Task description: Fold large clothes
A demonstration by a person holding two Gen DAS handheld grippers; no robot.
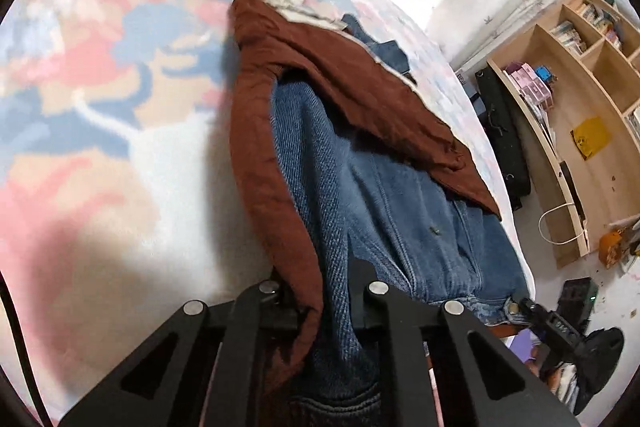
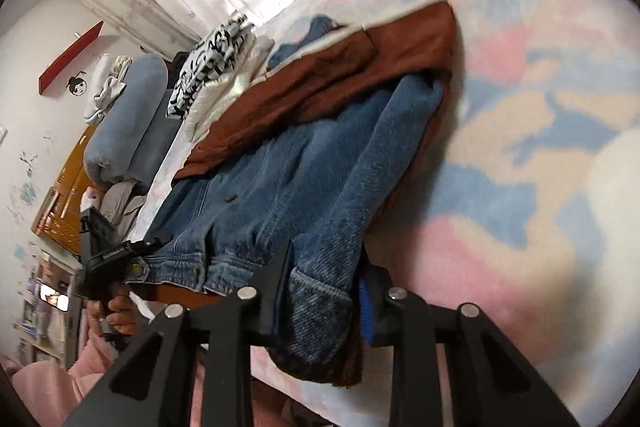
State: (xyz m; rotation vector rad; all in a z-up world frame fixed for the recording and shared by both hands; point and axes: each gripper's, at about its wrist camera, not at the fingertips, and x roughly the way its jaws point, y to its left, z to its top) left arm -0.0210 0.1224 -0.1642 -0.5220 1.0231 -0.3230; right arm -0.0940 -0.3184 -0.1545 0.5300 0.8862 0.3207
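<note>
A blue denim jacket (image 2: 280, 179) with a rust-brown lining (image 1: 360, 99) lies spread on a fluffy blanket (image 2: 540, 131) patterned in pink, blue and cream, its buttoned waistband hem at the bed's edge and its collar end toward a stack of folded clothes. One sleeve (image 2: 380, 163) is folded lengthwise over the body, its cuff (image 2: 316, 307) turned up and hanging just past the blanket's near edge. Near the collar the jacket's upper part is flipped open, so the brown lining lies in a broad creased band across the denim and runs down along one side of the folded sleeve.
</note>
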